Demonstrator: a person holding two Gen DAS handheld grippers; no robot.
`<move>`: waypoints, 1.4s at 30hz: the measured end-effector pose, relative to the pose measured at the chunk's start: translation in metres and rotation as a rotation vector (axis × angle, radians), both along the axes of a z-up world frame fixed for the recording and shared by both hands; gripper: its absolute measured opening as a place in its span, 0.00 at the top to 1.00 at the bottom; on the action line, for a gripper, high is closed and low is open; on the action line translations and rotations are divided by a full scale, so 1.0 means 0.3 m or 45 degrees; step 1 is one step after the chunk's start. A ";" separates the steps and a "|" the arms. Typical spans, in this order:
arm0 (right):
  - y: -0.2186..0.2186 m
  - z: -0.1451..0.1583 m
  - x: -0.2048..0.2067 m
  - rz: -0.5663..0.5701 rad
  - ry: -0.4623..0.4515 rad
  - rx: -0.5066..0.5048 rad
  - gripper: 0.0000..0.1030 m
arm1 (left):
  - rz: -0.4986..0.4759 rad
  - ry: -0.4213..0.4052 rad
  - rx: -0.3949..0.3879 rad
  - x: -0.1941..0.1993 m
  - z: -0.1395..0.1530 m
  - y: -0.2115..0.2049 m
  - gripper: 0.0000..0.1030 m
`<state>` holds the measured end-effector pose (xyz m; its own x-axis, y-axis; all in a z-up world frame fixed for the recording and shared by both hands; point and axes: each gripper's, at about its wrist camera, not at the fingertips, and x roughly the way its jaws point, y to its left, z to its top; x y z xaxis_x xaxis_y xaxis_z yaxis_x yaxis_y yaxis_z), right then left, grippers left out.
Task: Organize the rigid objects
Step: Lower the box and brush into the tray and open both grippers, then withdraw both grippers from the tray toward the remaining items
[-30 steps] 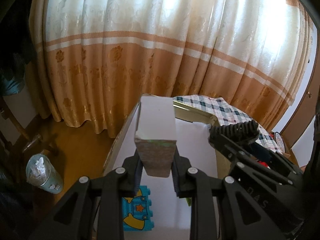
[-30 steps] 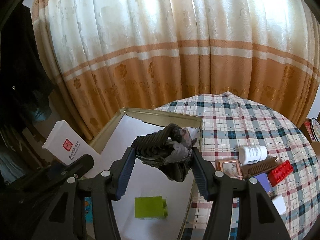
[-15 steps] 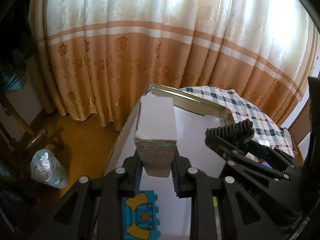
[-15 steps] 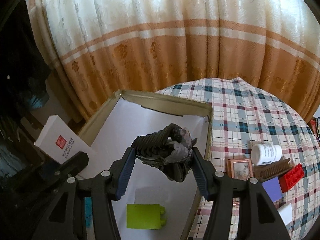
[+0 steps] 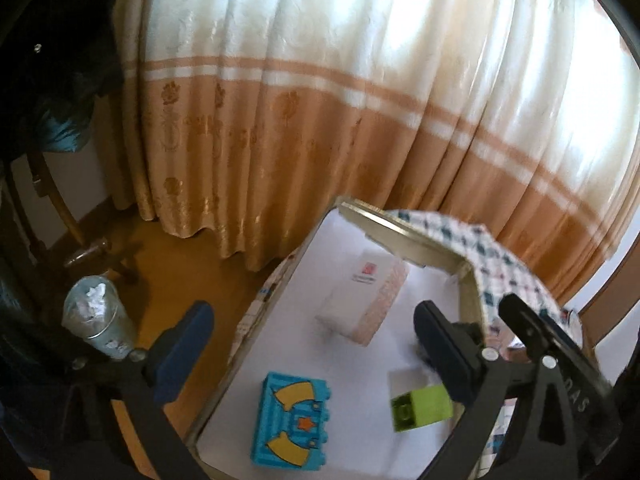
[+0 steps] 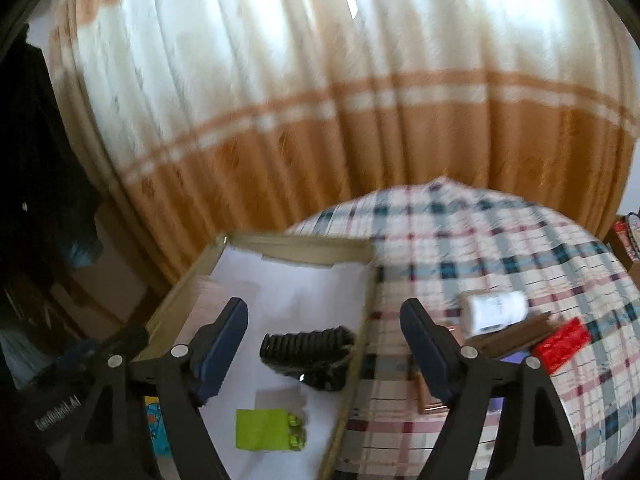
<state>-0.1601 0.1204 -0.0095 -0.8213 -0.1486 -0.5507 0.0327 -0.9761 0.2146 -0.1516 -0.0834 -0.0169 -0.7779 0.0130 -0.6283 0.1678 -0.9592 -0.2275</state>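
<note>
Left wrist view: your left gripper [image 5: 316, 344] is spread wide, nothing between its fingers, nothing touching the pads. It hangs above the shallow tray [image 5: 404, 236], which is lined with white paper and sits at the left edge of the checked tablecloth [image 5: 516, 276]. The white box [image 5: 362, 296] with the red seal lies flat on the lining toward the far end of the tray, free of the gripper. Nearer you, the blue toy block [image 5: 290, 428] with yellow shapes lies at the left side of the tray. The lime-green block [image 5: 422, 408] lies to its right, partly behind your left gripper's right finger.

Right wrist view: your right gripper [image 6: 322, 344] is also wide open and carries nothing. The dark ribbed object [image 6: 308, 352] rests on the tray lining between and beyond the fingers, close against the tray's right wall; no pad touches it. The lime-green block sits nearer, apart from it. The frame is blurred.

Out on the tablecloth, right of the tray, lie a white bottle [image 6: 496, 312] on its side, a brown comb-like piece [image 6: 516, 336] just beside it, a red brick [image 6: 564, 344] to the right, and a small framed item [image 6: 430, 400] nearer, partly hidden by the right finger. A curtain [image 6: 340, 100] hangs beyond the table.
</note>
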 end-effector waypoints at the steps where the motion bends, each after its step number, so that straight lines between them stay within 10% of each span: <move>1: 0.008 0.001 0.020 -0.022 0.024 0.005 0.22 | 0.011 0.018 -0.010 0.010 0.000 0.007 0.02; 16: 0.167 -0.045 0.293 -0.378 0.255 0.185 0.20 | 0.037 0.261 -0.143 0.193 -0.032 0.199 0.02; 42: 0.389 -0.085 0.382 -0.466 0.125 0.213 0.20 | -0.101 0.323 -0.245 0.266 -0.034 0.423 0.02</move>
